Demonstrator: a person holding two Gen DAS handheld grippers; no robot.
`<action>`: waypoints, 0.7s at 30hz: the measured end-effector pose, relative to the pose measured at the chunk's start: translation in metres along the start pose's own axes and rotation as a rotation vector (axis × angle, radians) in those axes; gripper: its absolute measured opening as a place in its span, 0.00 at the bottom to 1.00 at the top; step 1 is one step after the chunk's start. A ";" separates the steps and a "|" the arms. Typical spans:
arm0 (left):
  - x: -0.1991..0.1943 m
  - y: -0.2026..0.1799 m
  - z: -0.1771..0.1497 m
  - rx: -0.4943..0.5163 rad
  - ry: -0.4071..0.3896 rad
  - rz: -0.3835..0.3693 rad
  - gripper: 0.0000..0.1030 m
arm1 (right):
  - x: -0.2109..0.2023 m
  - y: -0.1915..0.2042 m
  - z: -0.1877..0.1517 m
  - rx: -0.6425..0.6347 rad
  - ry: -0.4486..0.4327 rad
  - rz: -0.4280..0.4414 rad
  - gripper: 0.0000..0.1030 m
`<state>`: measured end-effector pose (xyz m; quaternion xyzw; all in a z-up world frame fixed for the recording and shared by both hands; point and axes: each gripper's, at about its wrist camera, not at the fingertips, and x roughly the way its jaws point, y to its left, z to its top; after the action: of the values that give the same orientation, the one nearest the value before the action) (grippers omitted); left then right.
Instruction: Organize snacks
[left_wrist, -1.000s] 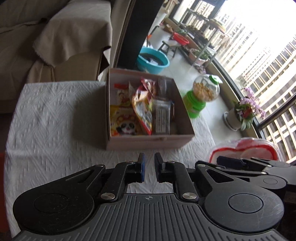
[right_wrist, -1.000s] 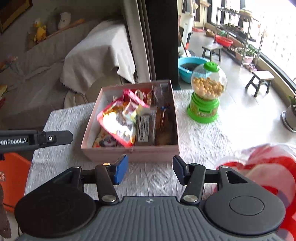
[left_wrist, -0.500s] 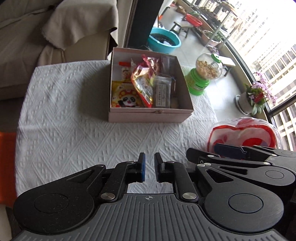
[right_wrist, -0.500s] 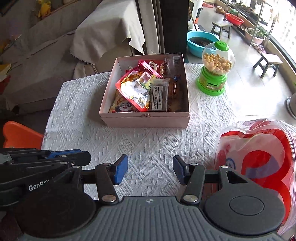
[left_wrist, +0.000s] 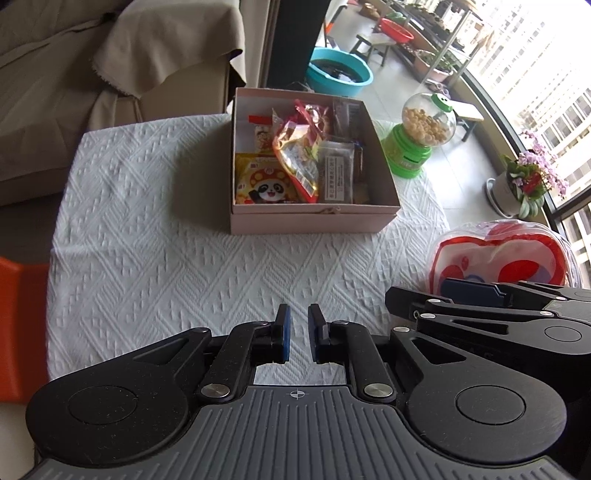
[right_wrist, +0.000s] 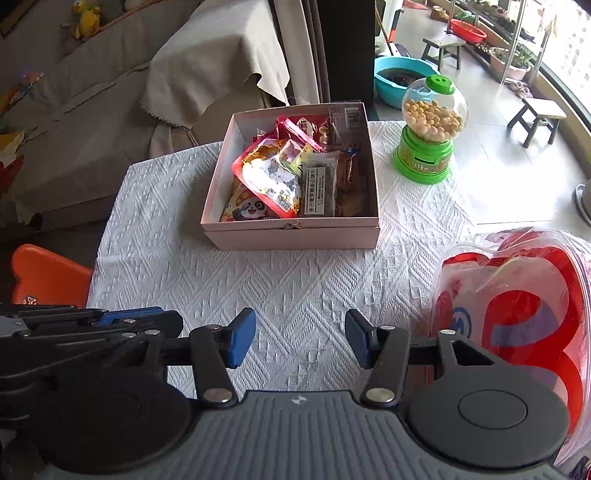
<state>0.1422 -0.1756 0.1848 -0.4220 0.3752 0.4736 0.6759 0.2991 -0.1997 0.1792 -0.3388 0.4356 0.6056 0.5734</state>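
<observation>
A pink cardboard box (left_wrist: 314, 219) (right_wrist: 295, 234) stands on the white textured tablecloth (left_wrist: 155, 236), filled with several snack packets, among them a panda packet (left_wrist: 264, 186) (right_wrist: 245, 212) and a red and yellow bag (right_wrist: 269, 173). My left gripper (left_wrist: 298, 336) hangs over the cloth's near edge, well short of the box, its jaws nearly closed with a narrow gap and nothing between them. My right gripper (right_wrist: 300, 341) is open and empty beside it. A red and white plastic bag (right_wrist: 517, 314) (left_wrist: 498, 258) lies at the right.
A green candy dispenser (right_wrist: 428, 129) (left_wrist: 421, 136) with yellow balls stands right of the box. An orange chair (right_wrist: 44, 277) is at the table's left edge. A covered sofa (right_wrist: 110, 92) lies behind; a blue basin (right_wrist: 399, 75) and stools are on the floor.
Both grippers have pulled back from the box toward the table's near edge, so more cloth shows. Their jaws have not changed.
</observation>
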 end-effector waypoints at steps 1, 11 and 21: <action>0.000 0.000 0.000 0.001 -0.001 0.001 0.14 | 0.000 0.000 0.000 -0.001 0.000 0.001 0.52; -0.005 0.001 -0.001 0.010 -0.007 0.019 0.14 | 0.000 0.001 -0.001 0.005 0.004 0.010 0.52; -0.008 0.004 -0.002 0.005 -0.009 0.015 0.14 | -0.001 0.002 -0.003 0.006 0.005 0.018 0.52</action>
<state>0.1364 -0.1789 0.1905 -0.4153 0.3764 0.4795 0.6753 0.2970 -0.2025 0.1793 -0.3346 0.4418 0.6085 0.5680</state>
